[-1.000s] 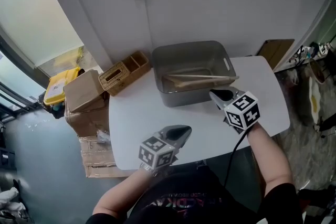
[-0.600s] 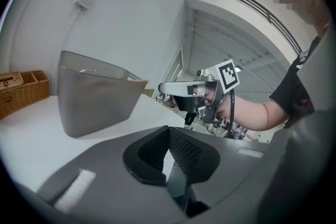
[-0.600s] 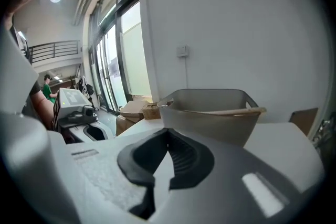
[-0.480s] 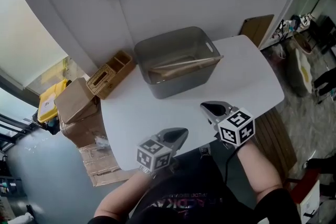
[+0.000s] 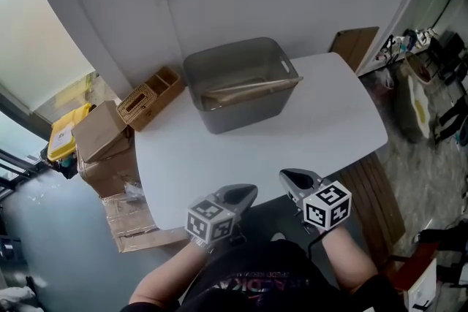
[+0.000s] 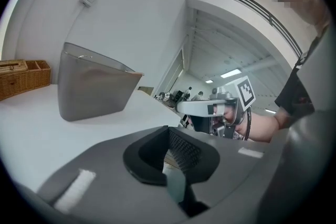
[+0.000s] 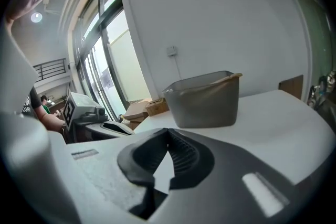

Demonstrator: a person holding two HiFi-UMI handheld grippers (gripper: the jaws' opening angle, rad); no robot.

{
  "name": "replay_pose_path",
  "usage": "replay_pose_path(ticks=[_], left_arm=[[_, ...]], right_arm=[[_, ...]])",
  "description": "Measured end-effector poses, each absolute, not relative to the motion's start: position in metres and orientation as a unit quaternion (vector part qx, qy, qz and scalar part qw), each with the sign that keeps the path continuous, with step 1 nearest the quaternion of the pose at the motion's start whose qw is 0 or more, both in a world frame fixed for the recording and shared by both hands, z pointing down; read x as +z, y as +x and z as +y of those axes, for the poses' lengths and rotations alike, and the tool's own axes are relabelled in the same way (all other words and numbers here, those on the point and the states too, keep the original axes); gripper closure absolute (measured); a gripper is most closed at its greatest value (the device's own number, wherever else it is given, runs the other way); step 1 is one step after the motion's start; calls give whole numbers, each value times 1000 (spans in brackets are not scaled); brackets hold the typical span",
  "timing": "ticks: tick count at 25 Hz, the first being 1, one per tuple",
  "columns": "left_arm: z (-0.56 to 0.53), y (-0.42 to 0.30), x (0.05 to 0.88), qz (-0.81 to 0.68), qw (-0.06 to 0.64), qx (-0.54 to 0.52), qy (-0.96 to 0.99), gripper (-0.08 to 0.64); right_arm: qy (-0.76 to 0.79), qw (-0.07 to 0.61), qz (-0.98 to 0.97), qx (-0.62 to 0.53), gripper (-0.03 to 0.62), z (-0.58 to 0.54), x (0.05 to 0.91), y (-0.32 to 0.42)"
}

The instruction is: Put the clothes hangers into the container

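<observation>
Both pairs of fingers are pressed together with nothing between them; the left gripper (image 5: pixel 247 191) and right gripper (image 5: pixel 290 176) hang side by side at the near edge of the white bench (image 5: pixel 292 146). Well ahead of the fingers stands the grey container (image 5: pixel 234 115), with the wooden clothes hangers (image 5: pixel 243 90) lying inside, one end poking over its rim on the right gripper's side

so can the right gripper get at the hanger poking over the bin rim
Probably yes: only bare table lies between the right gripper and the bin, and the hanger sticks out over its rim. Its jaws are shut and would need opening.
</observation>
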State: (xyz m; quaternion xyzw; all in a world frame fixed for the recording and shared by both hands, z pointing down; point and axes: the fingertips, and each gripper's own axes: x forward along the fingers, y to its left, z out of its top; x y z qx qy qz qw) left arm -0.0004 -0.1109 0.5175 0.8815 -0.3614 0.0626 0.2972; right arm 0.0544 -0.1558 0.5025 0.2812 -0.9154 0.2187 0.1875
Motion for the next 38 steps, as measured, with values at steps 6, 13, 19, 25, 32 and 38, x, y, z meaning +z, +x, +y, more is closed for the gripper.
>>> replay_pose_path(ticks=[6,13,19,25,32,38], left_arm=[[-89,36,528,-381,312,64,868,557],[-56,92,532,-403,317,61,856,557],[-31,132,531,-422,315,60,848,557],[-9,153,531,-437,312,63,841,557],[4,164,535,-439,314,68,839,557],[4,169,534,-434,311,71,843,557]], right_arm=[[250,183,-918,249,589,-122,513,85],[220,183,-922,261,589,-81,523,130],[193,179,-925,275,589,-50,524,167],[168,184,-929,273,590,-26,528,186],[149,189,-933,269,591,-12,530,190],[152,187,-934,265,591,-10,526,195]])
